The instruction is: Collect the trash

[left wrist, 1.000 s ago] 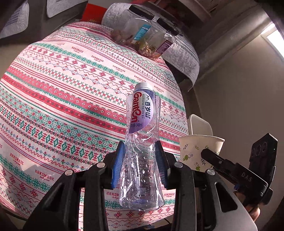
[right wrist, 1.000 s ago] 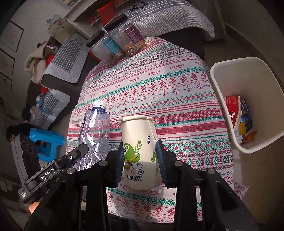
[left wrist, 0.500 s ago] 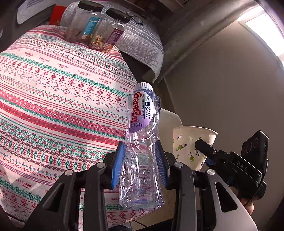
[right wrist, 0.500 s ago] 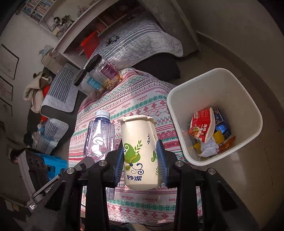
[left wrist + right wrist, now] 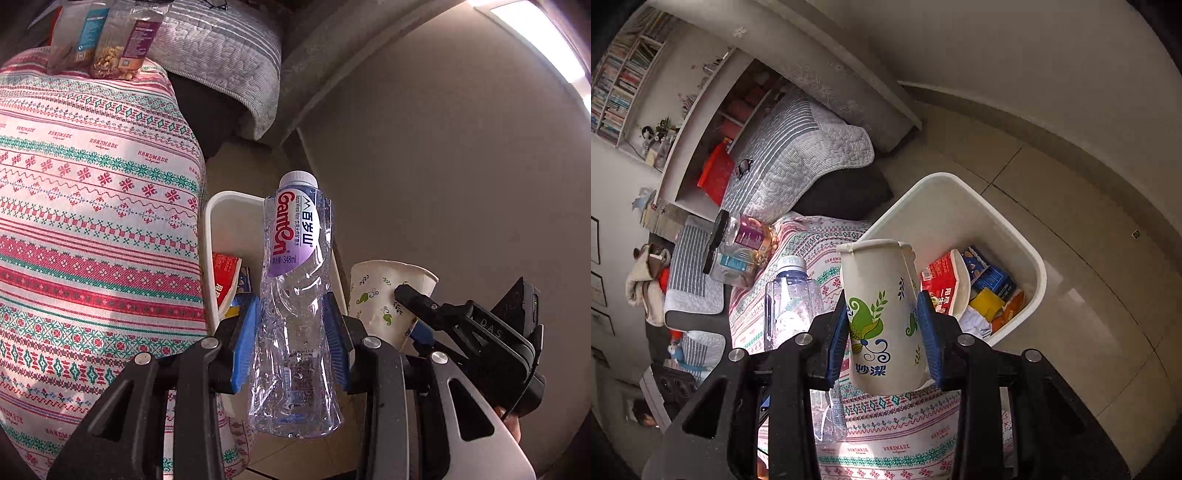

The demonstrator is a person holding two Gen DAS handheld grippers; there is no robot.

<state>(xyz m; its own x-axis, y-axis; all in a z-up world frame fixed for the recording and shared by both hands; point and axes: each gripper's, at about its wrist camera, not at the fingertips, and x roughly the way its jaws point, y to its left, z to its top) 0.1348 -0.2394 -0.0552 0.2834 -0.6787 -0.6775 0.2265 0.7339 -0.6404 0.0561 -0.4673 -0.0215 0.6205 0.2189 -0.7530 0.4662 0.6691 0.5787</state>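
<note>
Both claws swing off the tabletop (image 5: 92,206) toward the bin (image 5: 1027,258), left claw (image 5: 291,343) clamped on the bottle (image 5: 295,295), right claw (image 5: 882,332), just easing, still pinching the cup (image 5: 882,314) for dropping.

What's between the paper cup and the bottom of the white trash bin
Nothing solid: in the right wrist view the paper cup hangs beside the bin, wrappers at its bottom.

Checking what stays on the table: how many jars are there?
2. Both jars lie side by side at the table's far end, one with a blue label, one with a purple label. Others may be hidden.
</note>
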